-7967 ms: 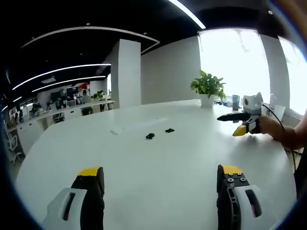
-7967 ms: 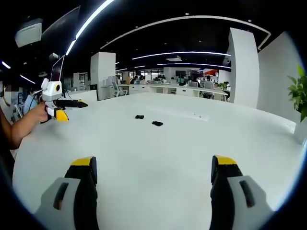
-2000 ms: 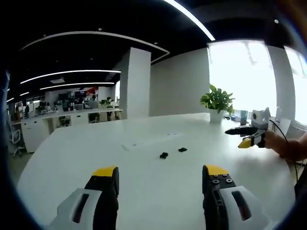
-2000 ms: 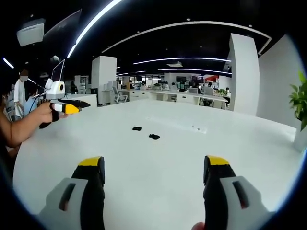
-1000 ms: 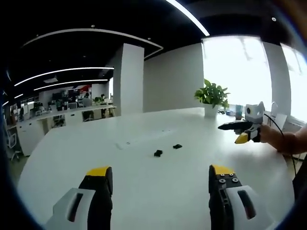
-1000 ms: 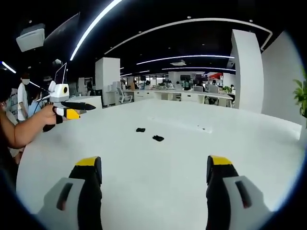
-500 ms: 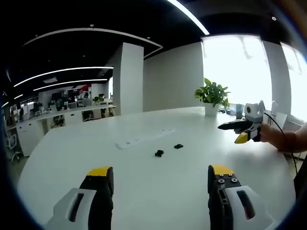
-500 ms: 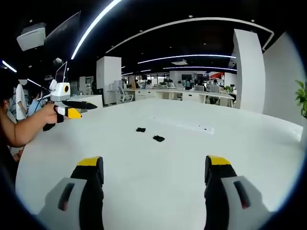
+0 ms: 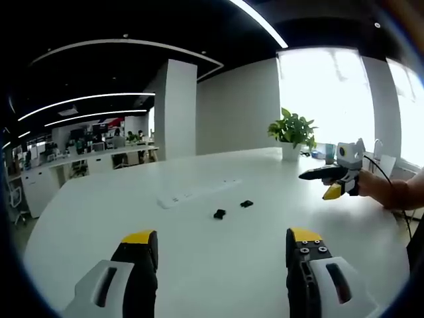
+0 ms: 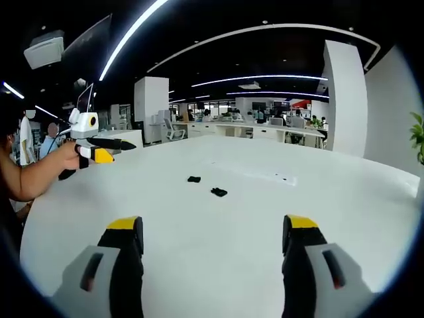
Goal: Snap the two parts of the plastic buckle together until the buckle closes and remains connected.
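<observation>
Two small black buckle parts lie apart on the white table. In the left gripper view they are one buckle part (image 9: 219, 213) and the other buckle part (image 9: 246, 203); in the right gripper view they are one buckle part (image 10: 193, 179) and the other buckle part (image 10: 218, 192). My left gripper (image 9: 218, 242) stands open well short of them, with nothing between its jaws. My right gripper (image 10: 210, 230) is open too, also far back from the parts. The right gripper (image 9: 329, 182) shows at the right of the left gripper view, held in a hand. The left gripper (image 10: 99, 148) appears at the left of the right gripper view.
The white table (image 9: 199, 245) is large and rounded. A pale flat strip (image 9: 199, 191) lies behind the buckle parts. A potted plant (image 9: 292, 132) stands at the far edge by bright windows. Desks and people fill the office beyond (image 10: 252, 126).
Over the last second both views shifted only slightly; the buckle parts lie where they were and both grippers stay open.
</observation>
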Demonstrator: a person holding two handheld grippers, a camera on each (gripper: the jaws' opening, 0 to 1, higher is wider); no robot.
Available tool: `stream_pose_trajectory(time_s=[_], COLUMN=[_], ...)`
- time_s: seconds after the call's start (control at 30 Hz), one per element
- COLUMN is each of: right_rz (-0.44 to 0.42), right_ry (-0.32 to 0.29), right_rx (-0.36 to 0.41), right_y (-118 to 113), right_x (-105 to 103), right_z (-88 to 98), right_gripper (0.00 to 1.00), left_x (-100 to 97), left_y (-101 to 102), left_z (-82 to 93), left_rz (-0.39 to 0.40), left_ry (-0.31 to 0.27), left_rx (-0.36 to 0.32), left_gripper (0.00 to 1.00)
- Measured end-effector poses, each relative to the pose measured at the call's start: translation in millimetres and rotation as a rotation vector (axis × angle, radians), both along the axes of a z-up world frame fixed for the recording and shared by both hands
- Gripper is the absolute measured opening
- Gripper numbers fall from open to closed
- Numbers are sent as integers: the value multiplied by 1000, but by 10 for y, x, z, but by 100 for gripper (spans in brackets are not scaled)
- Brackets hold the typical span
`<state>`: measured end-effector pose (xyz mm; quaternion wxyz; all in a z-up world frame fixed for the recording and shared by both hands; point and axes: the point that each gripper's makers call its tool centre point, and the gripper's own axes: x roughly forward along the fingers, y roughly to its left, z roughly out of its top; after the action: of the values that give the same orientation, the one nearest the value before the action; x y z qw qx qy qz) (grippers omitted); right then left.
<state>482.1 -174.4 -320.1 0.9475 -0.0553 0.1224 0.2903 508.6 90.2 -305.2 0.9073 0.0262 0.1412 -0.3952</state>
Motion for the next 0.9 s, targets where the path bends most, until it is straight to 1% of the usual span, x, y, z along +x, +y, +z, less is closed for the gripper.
stream_pose_trajectory(time_s=[0.27, 0.37, 0.53, 0.67, 0.9], right_rz=[3, 2, -1, -7, -11], right_ry=[0, 3, 5, 4, 3], right_rx=[-5, -11, -14, -4, -13], right_y=[8, -5, -16, -32, -31], right_x=[17, 22, 61, 80, 97], right_z=[-4, -23, -33, -34, -30], right_gripper=[87, 87, 87, 86, 86], left_x=[-1, 6, 37, 48, 76], left_y=[-55, -48, -49, -38, -41], left_z=[-19, -38, -25, -33, -47], left_rz=[-20, -19, -12, -6, -5], left_ry=[12, 11, 15, 11, 19], left_rx=[-3, 8, -9, -1, 9], left_gripper=[80, 79, 79, 79, 79])
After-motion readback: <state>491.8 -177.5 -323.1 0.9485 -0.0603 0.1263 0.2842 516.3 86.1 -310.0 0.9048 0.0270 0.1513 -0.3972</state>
